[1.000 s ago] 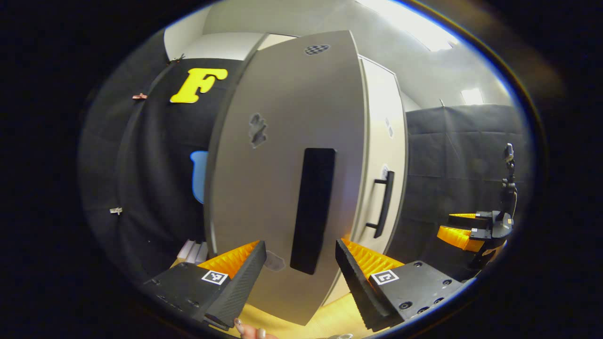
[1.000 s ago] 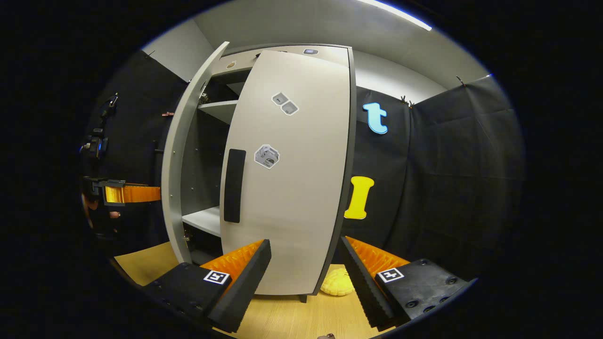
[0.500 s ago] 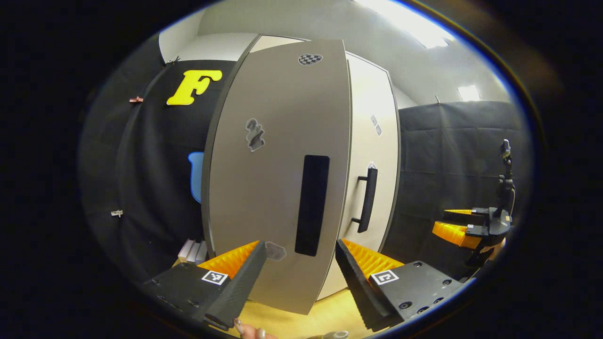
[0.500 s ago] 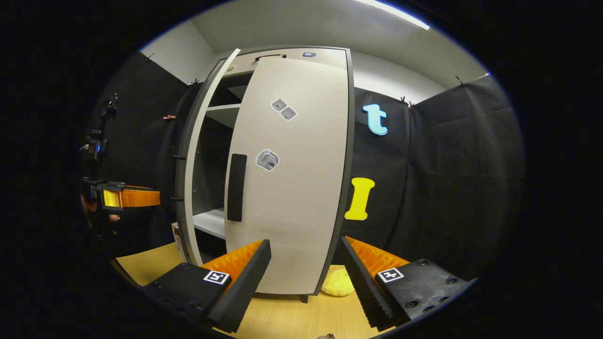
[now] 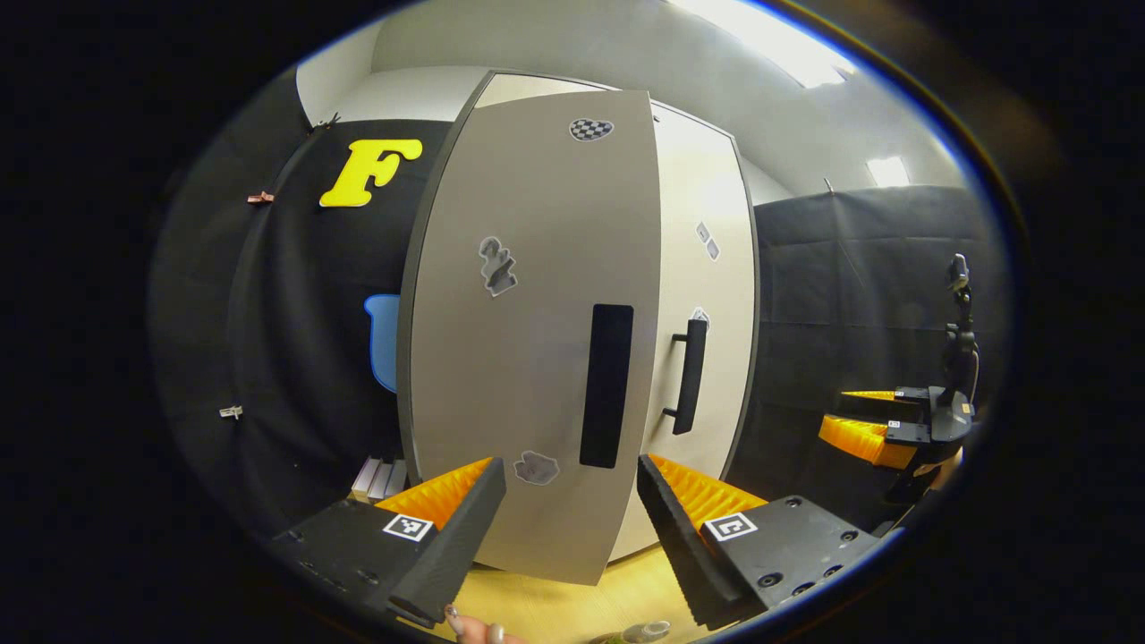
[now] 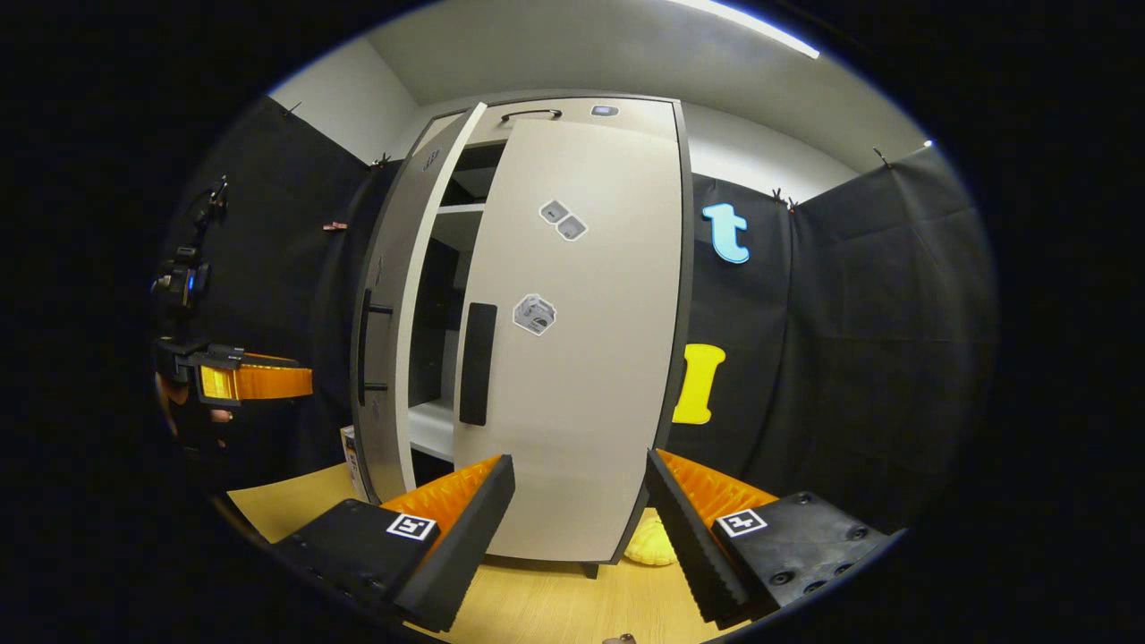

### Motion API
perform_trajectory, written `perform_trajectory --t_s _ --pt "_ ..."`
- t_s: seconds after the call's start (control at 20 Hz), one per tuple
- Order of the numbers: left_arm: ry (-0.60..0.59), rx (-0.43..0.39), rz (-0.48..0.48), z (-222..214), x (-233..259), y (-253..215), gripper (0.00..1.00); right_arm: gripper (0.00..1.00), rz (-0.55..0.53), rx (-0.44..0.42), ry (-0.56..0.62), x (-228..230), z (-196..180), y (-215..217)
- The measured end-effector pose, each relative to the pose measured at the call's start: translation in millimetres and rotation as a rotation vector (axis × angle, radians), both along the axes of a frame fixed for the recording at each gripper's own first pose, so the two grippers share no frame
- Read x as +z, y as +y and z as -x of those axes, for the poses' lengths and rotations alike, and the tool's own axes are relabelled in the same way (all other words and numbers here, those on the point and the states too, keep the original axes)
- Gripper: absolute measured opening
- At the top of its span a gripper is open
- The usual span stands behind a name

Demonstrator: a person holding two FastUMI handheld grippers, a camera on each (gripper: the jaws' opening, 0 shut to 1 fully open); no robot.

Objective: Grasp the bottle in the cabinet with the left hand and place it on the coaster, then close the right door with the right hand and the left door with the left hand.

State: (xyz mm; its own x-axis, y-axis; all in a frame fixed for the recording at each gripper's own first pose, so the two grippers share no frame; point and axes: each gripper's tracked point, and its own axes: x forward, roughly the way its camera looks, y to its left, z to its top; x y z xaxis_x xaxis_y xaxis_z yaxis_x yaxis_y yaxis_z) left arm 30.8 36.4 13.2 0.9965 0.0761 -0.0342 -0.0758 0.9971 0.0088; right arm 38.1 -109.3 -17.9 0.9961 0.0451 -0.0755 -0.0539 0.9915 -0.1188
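Left gripper (image 5: 568, 528) faces the left door (image 5: 528, 340), fingers spread wide, gripping nothing. That door stands slightly ajar; the right door (image 6: 572, 358) sits shut against the cabinet. Right gripper (image 6: 577, 528), fingers wide too, hangs empty near the right door. Bottle (image 5: 646, 631): its top peeks up low on the surface (image 6: 537, 599).

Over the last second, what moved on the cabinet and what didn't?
The pale grey left cabinet door swung toward shut; the dark gap showing the shelves narrowed, though a slit remains. In the left gripper view that door faces the left gripper, whose jaws stayed open, gripping nothing. The right cabinet door stayed closed, and the right gripper stayed open before it.
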Motion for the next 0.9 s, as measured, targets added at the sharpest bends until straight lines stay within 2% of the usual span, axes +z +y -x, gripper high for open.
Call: perform_trajectory --t_s 0.2,0.25,0.3,0.9 --pt "-0.006 0.009 0.008 3.1 2.8 2.7 0.95 0.97 0.004 0.002 -0.002 1.9 5.4 2.7" --pt "-0.008 0.01 0.009 4.3 3.7 3.3 0.92 0.98 0.006 0.003 -0.002 2.5 7.2 3.4" --pt "-0.01 0.011 0.01 5.3 4.5 3.4 0.95 0.97 0.008 0.004 -0.002 2.7 8.2 4.4" --pt "-0.009 0.018 0.013 7.9 5.6 6.4 0.95 0.97 0.014 0.016 0.001 0.9 9.0 11.4"
